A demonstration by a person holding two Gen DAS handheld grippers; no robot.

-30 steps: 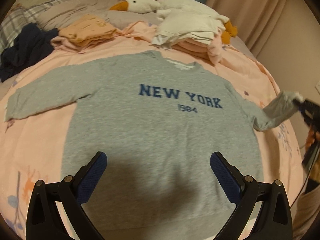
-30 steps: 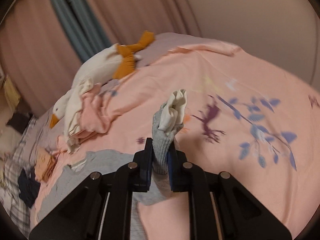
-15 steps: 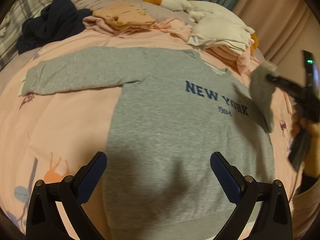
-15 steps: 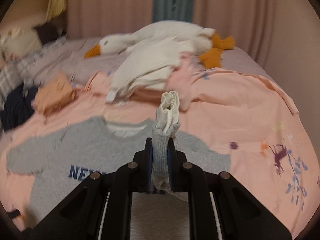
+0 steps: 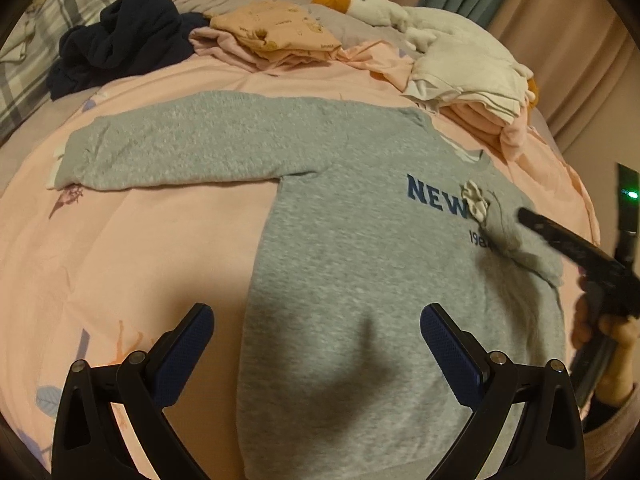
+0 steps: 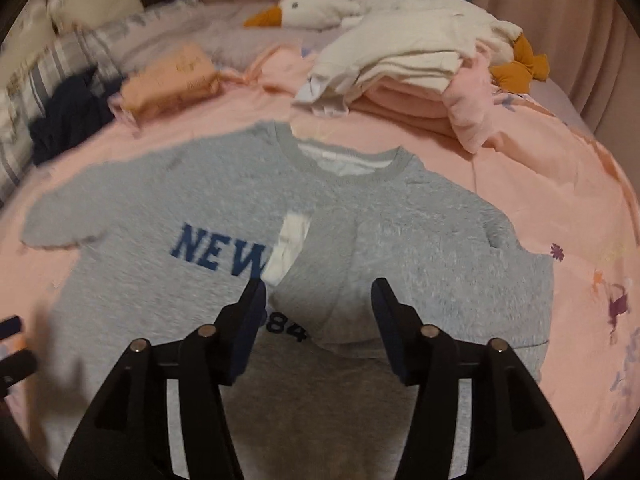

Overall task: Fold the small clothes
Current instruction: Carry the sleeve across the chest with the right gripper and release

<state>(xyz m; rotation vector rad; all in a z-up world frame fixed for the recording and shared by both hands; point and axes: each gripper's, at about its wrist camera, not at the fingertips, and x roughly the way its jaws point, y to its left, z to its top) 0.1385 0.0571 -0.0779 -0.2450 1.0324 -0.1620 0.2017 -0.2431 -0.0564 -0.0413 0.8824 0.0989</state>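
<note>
A grey "NEW YORK 1984" sweatshirt (image 5: 360,264) lies flat, front up, on the pink bedspread (image 5: 132,248). Its left sleeve (image 5: 180,152) is stretched out sideways. Its right sleeve (image 6: 384,248) is folded across the chest and covers part of the lettering; the white cuff (image 6: 290,248) points toward the "NEW". My right gripper (image 6: 318,300) is open just above the folded sleeve and holds nothing; it also shows in the left wrist view (image 5: 524,214). My left gripper (image 5: 316,328) is open and empty over the sweatshirt's lower hem.
Folded clothes lie at the far side: an orange and pink stack (image 5: 276,40), a white and pink stack (image 5: 468,80), and a dark navy heap (image 5: 120,36). A white plush goose (image 6: 360,12) lies behind them. A plaid pillow (image 5: 24,64) is at the far left.
My right gripper carried the right sleeve from out at the side across the chest, laid it down and opened. My left gripper shifted left and stayed open.
</note>
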